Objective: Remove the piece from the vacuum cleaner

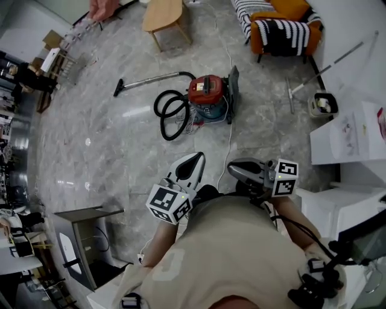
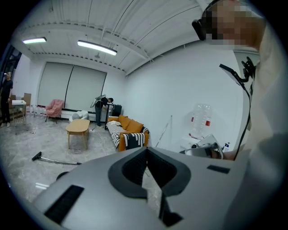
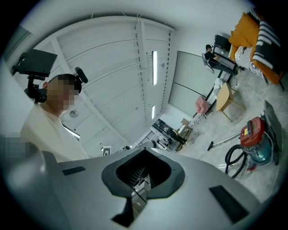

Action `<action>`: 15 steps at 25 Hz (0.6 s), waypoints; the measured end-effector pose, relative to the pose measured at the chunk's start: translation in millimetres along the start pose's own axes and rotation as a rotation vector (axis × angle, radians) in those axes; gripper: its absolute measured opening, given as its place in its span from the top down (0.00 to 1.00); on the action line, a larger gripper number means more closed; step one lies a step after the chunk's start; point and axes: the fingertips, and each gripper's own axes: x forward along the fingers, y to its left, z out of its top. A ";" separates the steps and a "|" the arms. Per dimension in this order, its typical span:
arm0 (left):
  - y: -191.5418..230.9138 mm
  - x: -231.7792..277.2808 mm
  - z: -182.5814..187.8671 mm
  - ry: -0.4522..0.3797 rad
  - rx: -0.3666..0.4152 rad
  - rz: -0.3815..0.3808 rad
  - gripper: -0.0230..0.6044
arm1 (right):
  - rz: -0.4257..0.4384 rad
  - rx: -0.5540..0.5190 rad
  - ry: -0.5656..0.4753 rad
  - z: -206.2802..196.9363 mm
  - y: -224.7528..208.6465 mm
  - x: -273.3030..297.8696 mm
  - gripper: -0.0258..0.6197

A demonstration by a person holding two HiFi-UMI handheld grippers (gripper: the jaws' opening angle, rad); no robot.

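The red vacuum cleaner [image 1: 206, 90] stands on the marble floor ahead of me. Its black hose [image 1: 172, 114] is coiled to its left, and a metal wand with a floor nozzle [image 1: 151, 79] stretches further left. My left gripper [image 1: 196, 159] and right gripper [image 1: 233, 171] are held close to my chest, well short of the cleaner. Both are shut with nothing between the jaws. The right gripper view shows its shut jaws [image 3: 144, 179] and the vacuum cleaner [image 3: 253, 130] at the right edge. The left gripper [image 2: 146, 155] points past the nozzle [image 2: 38, 156] toward a sofa.
An orange sofa with striped cushions [image 1: 280, 24] and a wooden table [image 1: 164, 15] stand beyond the cleaner. White boxes [image 1: 350, 136] and a mop bucket [image 1: 322, 104] are at the right, and a grey stand [image 1: 84, 238] is at the lower left. People stand at the far left edge.
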 end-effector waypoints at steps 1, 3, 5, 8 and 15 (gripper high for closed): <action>3.5 1.8 2.2 0.001 0.001 0.006 0.96 | -0.008 0.004 -0.008 4.3 -3.2 -0.4 0.96; 13.4 5.4 3.8 0.004 0.006 0.023 0.96 | -0.023 0.014 -0.025 12.1 -10.9 -0.3 0.96; 24.5 10.4 0.5 0.009 0.004 0.035 0.96 | -0.038 0.022 -0.044 18.5 -17.5 0.2 0.96; 42.6 23.3 -3.0 0.013 -0.013 0.025 0.96 | -0.072 -0.006 -0.055 30.8 -23.9 2.8 0.96; 98.9 67.0 22.6 -0.023 0.022 -0.098 0.96 | -0.250 -0.035 -0.125 61.0 -75.2 26.3 0.96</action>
